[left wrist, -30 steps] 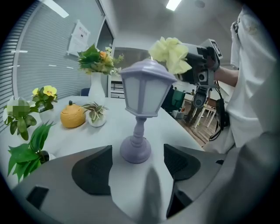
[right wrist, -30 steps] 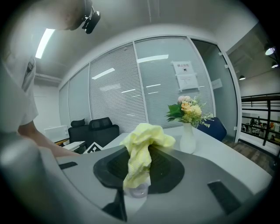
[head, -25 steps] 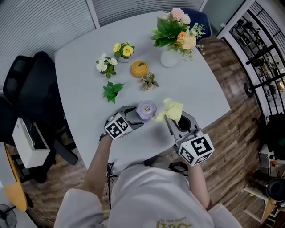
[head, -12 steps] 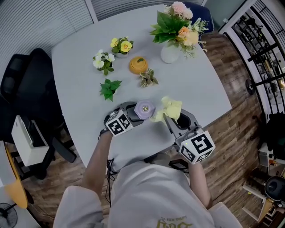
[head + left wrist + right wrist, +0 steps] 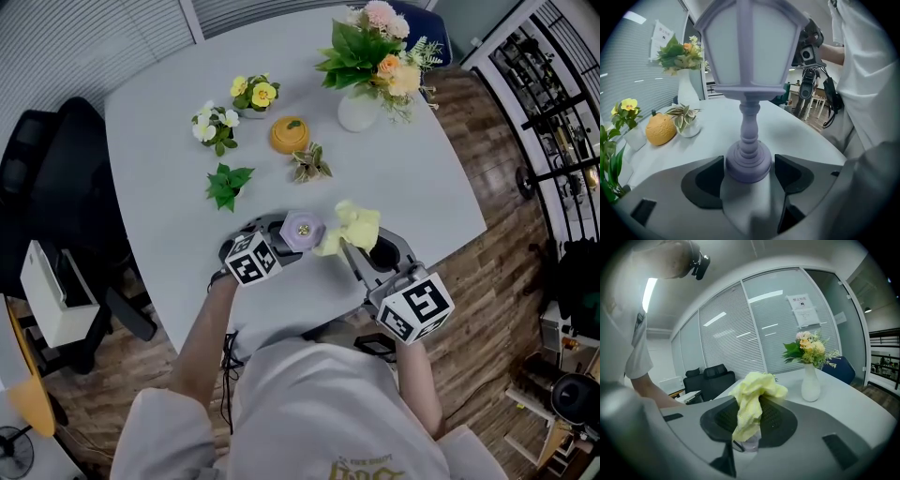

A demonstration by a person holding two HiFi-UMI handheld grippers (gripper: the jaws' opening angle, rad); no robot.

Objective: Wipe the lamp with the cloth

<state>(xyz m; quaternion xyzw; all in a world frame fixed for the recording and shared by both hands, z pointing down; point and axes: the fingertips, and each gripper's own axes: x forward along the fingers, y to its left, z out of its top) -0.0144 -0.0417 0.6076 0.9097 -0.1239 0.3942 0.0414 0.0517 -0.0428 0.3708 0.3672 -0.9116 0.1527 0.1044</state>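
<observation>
A small purple lantern-shaped lamp point(image 5: 302, 230) stands upright on the white table point(image 5: 412, 187) near its front edge. My left gripper point(image 5: 279, 246) is shut on the lamp's round base point(image 5: 748, 161), with one pad on each side. In the left gripper view the shade point(image 5: 749, 44) rises above the jaws. My right gripper point(image 5: 349, 247) is shut on a crumpled yellow cloth point(image 5: 354, 225). The cloth's loose end reaches the lamp's right side. In the right gripper view the cloth point(image 5: 752, 394) bunches above the right gripper point(image 5: 747, 427) and hides its tips.
Farther back on the table stand a white vase of flowers point(image 5: 361, 103), an orange ornament point(image 5: 290, 136), a small leafy pot point(image 5: 310, 165), two little flower pots point(image 5: 251, 96) point(image 5: 212, 128) and a green sprig point(image 5: 226, 185). A black office chair point(image 5: 47, 187) is on the left.
The head camera has shifted a little. Both grippers, the lamp and the cloth keep the same places relative to one another.
</observation>
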